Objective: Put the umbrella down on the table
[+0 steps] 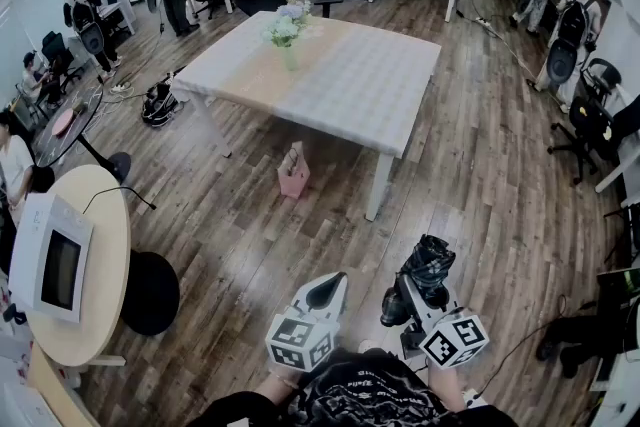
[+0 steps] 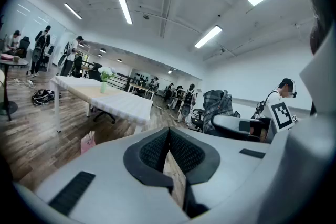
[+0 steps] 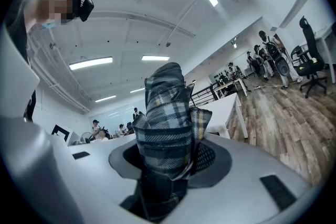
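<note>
A folded dark plaid umbrella (image 1: 430,263) sticks up out of my right gripper (image 1: 424,283), which is shut on it low at the bottom of the head view. In the right gripper view the umbrella (image 3: 165,113) fills the space between the jaws of that gripper (image 3: 170,157). My left gripper (image 1: 326,291) is beside it on the left, its jaws together with nothing between them; the left gripper view shows the same gripper (image 2: 168,136). The square table (image 1: 350,80) with a pale cloth stands well ahead, across bare wooden floor, apart from both grippers.
A vase of flowers (image 1: 287,30) stands near the table's far left side. A pink bag (image 1: 293,173) sits on the floor under the table. A round table (image 1: 95,215) with a white device and a black stool (image 1: 150,290) are at the left. People and office chairs line the room's edges.
</note>
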Demonstrator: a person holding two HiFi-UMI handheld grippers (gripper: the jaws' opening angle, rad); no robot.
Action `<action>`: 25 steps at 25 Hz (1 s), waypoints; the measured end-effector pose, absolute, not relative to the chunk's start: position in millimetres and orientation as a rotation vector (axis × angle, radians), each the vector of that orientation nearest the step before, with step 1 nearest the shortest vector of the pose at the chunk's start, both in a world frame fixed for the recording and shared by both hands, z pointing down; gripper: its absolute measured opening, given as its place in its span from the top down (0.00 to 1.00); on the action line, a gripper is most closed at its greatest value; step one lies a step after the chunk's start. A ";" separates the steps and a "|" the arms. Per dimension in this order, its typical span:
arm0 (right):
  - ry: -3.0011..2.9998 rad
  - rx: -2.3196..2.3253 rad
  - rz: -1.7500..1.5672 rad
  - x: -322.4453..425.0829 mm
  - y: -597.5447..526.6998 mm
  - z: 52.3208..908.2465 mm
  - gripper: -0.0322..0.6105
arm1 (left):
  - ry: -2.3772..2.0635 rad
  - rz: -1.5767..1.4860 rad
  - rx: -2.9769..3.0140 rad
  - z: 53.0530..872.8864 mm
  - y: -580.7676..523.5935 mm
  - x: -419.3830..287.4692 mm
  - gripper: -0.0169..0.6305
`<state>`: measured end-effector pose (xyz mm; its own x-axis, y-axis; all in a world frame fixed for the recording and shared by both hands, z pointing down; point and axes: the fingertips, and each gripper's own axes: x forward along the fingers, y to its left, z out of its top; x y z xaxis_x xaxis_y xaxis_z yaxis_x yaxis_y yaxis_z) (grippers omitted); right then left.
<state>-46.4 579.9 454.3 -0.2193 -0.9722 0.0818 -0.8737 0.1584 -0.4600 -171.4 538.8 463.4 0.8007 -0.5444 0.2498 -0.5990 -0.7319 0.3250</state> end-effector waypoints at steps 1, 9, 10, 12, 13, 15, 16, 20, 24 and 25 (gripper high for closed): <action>2.208 -1.805 -0.606 -44.5 578.7 452.3 0.66 | -0.866 0.190 2.599 461.8 537.2 -169.6 0.95; 2.212 -1.796 -0.607 -50.5 578.4 449.0 0.65 | -0.844 0.200 2.601 467.4 538.1 -171.5 0.95; 2.217 -1.795 -0.608 -53.4 578.6 448.9 0.65 | -0.839 0.204 2.602 468.1 538.3 -172.9 0.95; 2.227 -1.799 -0.606 -62.1 577.0 448.9 0.65 | -0.827 0.210 2.605 469.2 536.3 -178.8 0.95; 2.226 -1.797 -0.605 -67.3 575.7 448.8 0.65 | -0.820 0.211 2.605 469.8 534.5 -183.3 0.95; 2.198 -1.778 -0.611 -78.1 574.4 449.1 0.64 | -0.805 0.217 2.603 473.0 532.0 -194.4 0.95; 2.174 -1.767 -0.615 -82.7 574.2 449.9 0.64 | -0.801 0.221 2.602 475.8 531.0 -200.6 0.95; 2.114 -1.777 -0.607 -91.0 569.7 453.6 0.64 | -0.812 0.238 2.597 485.3 523.9 -218.4 0.95; 2.112 -1.814 -0.601 -95.4 562.7 454.2 0.64 | -0.814 0.246 2.591 486.8 514.3 -228.9 0.95; 2.113 -1.817 -0.599 -95.7 559.0 453.9 0.64 | -0.816 0.244 2.590 486.8 510.2 -230.4 0.95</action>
<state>-95.7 559.0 453.9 -0.1624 -0.9855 0.0494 -0.8648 0.1180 -0.4881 -230.4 510.2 486.8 0.8132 -0.5084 0.2832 -0.5805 -0.7437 0.3316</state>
